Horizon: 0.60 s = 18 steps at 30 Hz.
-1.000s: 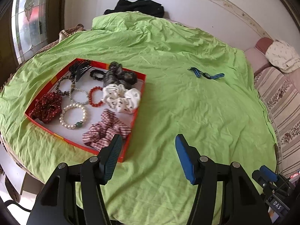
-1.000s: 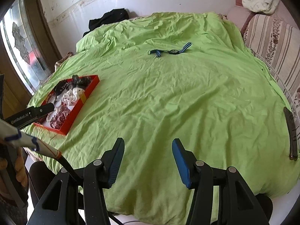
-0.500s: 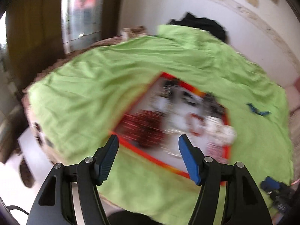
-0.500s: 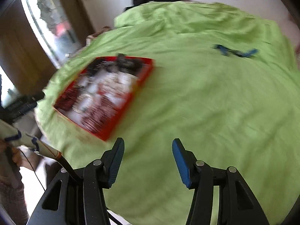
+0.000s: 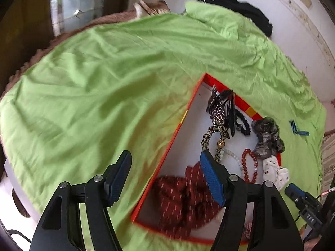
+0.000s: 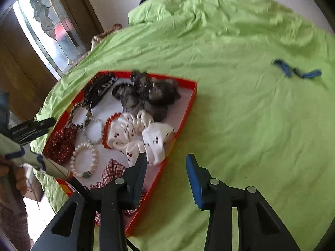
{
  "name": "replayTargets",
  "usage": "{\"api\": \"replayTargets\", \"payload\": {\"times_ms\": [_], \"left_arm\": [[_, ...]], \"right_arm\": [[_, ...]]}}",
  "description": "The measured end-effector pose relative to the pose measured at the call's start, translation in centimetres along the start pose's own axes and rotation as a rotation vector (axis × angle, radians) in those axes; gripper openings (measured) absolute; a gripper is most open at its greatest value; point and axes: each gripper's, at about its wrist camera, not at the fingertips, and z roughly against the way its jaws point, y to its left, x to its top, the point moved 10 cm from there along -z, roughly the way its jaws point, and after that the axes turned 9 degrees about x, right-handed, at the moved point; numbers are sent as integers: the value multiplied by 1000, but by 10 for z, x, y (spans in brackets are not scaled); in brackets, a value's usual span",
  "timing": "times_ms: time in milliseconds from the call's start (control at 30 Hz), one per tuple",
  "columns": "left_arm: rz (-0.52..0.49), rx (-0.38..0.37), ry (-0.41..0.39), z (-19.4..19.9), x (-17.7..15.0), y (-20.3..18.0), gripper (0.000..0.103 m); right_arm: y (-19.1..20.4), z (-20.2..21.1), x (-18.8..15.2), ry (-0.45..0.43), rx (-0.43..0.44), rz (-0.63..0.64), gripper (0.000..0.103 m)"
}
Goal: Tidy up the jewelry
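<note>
- Now, on my left wrist view, my left gripper (image 5: pixel 165 177) fills the bottom of the frame with its fingers spread apart and nothing between them.
- Its left finger (image 5: pixel 118 177) sits over the green sheet (image 5: pixel 94 83); its right finger (image 5: pixel 211 179) overlaps the red tray (image 5: pixel 173 133) in the lower right of the frame.
- Inside the tray I see a dark red scrunchie (image 5: pixel 184 200) at the bottom, right behind the fingers and somewhat blurred.
- Higher up lie a black claw clip (image 5: pixel 224 110), a patterned bead bracelet (image 5: pixel 211 138), a red bead bracelet (image 5: pixel 249 165), a grey scrunchie (image 5: pixel 268 138) and a white scrunchie (image 5: pixel 276 173) at the right edge.
- A blue strap (image 5: pixel 297 128) lies on the sheet at the far right, apart from the tray.
- A black garment (image 5: pixel 240 10) rests at the top, against the wall.

- On my right wrist view, my right gripper (image 6: pixel 165 173) is likewise spread wide and empty, low in the frame.
- Its left finger (image 6: pixel 138 173) overlaps the tray's (image 6: pixel 186 113) near corner; its right finger (image 6: pixel 194 179) is over bare sheet (image 6: pixel 251 125).
- The tray sits left of centre, holding the white scrunchie (image 6: pixel 142 138), grey scrunchie (image 6: pixel 150 96), a pearl bracelet (image 6: pixel 85 161), the dark red scrunchie (image 6: pixel 62 144) and a checked scrunchie (image 6: pixel 113 173).
- The blue strap (image 6: pixel 297 72) lies upper right, well apart from the tray.
- The left gripper's body (image 6: pixel 29 129) shows at the left edge.
</note>
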Motion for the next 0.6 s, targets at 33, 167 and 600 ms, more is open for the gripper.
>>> {"api": "replayTargets", "payload": {"times_ms": [33,167,600], "left_arm": [[-11,-18,17,-9,1,-5,67],[-41,-65,73,-31,1,-19,67],[-114,-98,152,-35,-35,-100,60]], "right_arm": [[2,-3,-1,10,4,3,42],[10,-30,-4,73,-52,70,25],[-60,8,-15,43,-151,-25,11]]}}
